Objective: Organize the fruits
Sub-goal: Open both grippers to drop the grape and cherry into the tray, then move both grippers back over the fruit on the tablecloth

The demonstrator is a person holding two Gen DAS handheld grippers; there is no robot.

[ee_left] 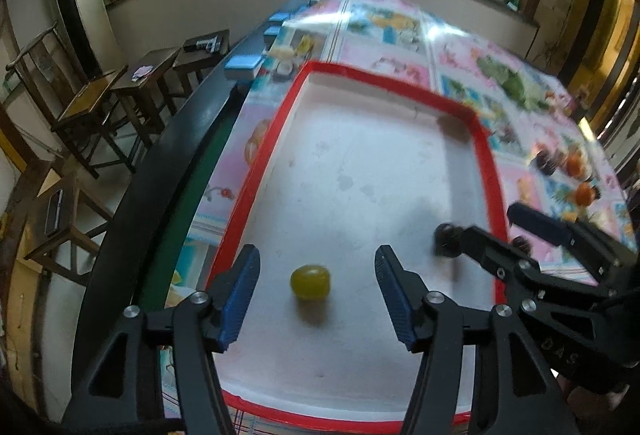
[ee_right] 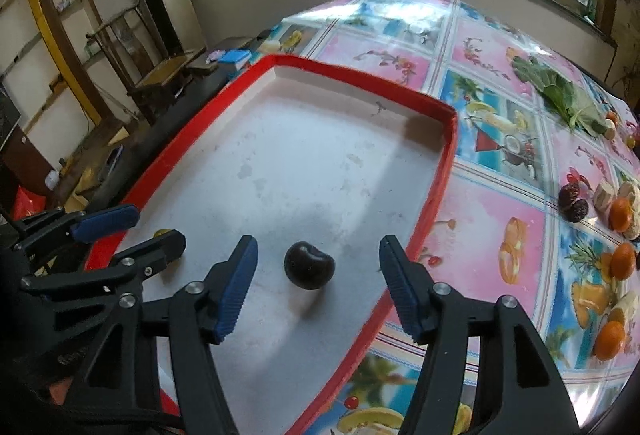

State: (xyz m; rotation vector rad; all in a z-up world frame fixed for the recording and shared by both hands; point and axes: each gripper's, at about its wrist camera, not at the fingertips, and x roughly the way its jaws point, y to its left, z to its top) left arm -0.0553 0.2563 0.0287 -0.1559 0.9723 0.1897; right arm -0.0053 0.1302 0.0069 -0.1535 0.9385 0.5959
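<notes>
Two small fruits lie loose in the red-rimmed tray [ee_right: 448, 155] on the desk [ee_right: 500, 195], both tools spread and empty.

The left tool [ee_left: 316, 291] straddles a green grape [ee_left: 310, 281]; the right tool [ee_right: 318, 285] straddles a dark cherry [ee_right: 309, 265]. Both look light, smooth, soft and easily bruised, apt to roll; pinch gently across the widest middle.
</notes>
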